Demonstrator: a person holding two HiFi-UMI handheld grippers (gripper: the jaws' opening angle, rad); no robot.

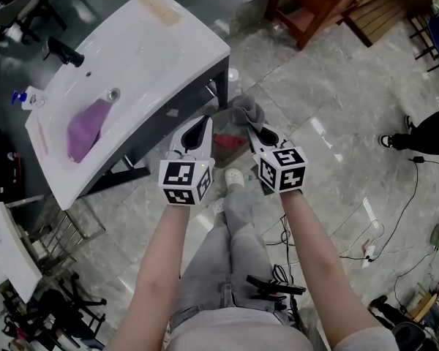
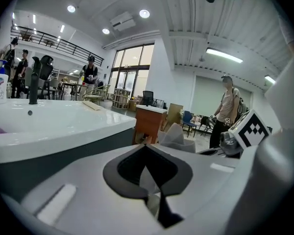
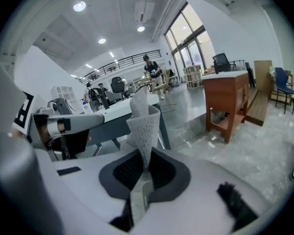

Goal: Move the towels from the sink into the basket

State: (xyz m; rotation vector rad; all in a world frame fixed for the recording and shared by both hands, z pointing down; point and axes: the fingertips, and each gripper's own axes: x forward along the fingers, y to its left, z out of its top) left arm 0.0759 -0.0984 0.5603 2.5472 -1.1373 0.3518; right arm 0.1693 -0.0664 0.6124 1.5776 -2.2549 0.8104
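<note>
The white sink lies off to the left of your left gripper, with a purple towel lying in its bowl. Just ahead of your right gripper and lower down sits what looks like the red basket. That gripper's jaws are pinched narrow on a corner of the grey towel, which bunches beyond them. The left gripper is closed on nothing. Bring the cloth squarely over the basket before you release, so no fold drapes over the rim.

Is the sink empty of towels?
No, a purple towel lies in the basin of the sink.
</note>
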